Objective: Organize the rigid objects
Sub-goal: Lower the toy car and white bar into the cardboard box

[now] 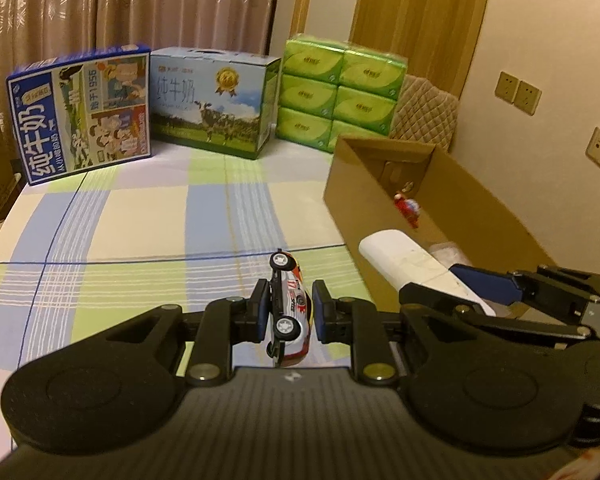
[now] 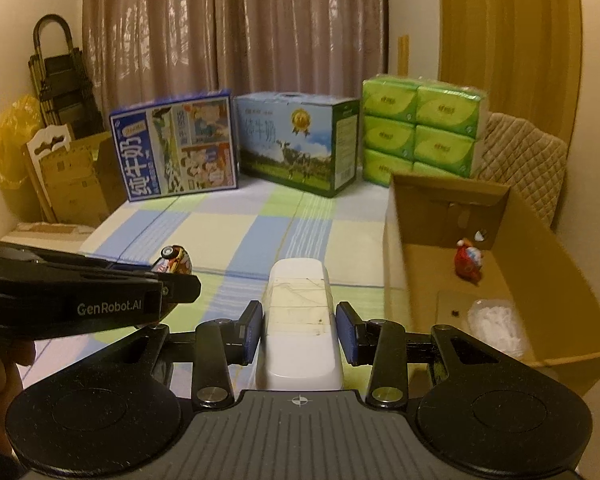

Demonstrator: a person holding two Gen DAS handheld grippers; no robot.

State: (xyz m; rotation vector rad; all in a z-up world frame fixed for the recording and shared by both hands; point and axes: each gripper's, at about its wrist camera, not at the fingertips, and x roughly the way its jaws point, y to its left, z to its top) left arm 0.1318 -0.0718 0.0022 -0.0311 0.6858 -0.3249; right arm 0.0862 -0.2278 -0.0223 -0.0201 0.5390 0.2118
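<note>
My left gripper (image 1: 290, 314) is shut on a white and orange toy race car (image 1: 290, 308), held on its side above the checked bed cover. My right gripper (image 2: 300, 330) is shut on a white remote control (image 2: 298, 320), held above the bed just left of the open cardboard box (image 2: 396, 248). In the left wrist view the remote (image 1: 412, 268) sticks out at the right, by the box's near wall (image 1: 352, 200). The car's nose (image 2: 174, 260) shows in the right wrist view past the left gripper. A small red toy figure (image 2: 468, 262) lies inside the box.
Two milk cartons (image 1: 84, 116) (image 1: 214, 100) and a pack of green tissues (image 1: 336, 92) stand along the far edge of the bed. A clear plastic bag (image 2: 496, 324) lies in the box. A quilted chair (image 2: 520, 160) and the wall are behind the box. Cardboard and a trolley stand at the far left.
</note>
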